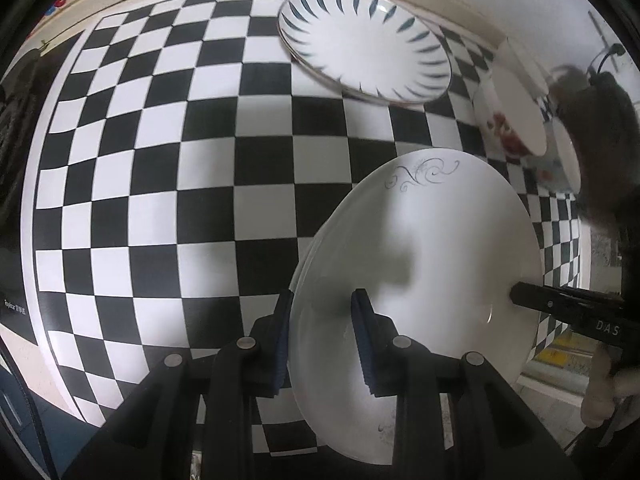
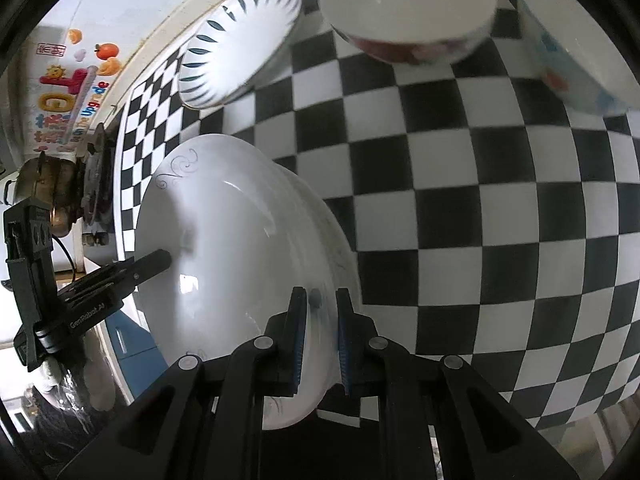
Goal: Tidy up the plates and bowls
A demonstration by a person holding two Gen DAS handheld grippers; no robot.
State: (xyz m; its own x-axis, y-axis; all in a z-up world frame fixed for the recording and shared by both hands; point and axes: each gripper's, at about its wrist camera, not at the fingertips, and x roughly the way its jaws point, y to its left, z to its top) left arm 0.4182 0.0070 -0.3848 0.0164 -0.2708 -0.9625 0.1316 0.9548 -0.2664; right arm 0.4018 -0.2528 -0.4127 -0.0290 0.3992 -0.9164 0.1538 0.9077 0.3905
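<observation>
A white plate with a grey scroll pattern (image 1: 424,240) is held tilted above the checkered table by both grippers. My left gripper (image 1: 322,340) is shut on its near rim. My right gripper (image 2: 322,336) is shut on the opposite rim of the same plate (image 2: 224,248); its finger (image 1: 560,300) shows at the right of the left wrist view. A blue-leaf patterned plate (image 1: 364,44) lies at the far side, also in the right wrist view (image 2: 240,40). A red-flowered bowl (image 1: 512,120) and a blue-patterned bowl (image 1: 560,164) stand at the right.
The black-and-white checkered tablecloth (image 1: 180,180) covers the table. In the right wrist view the red-flowered bowl (image 2: 408,12) and blue-patterned bowl (image 2: 576,48) stand far off. A wall with stickers (image 2: 72,84) and a stove (image 2: 96,176) lie left.
</observation>
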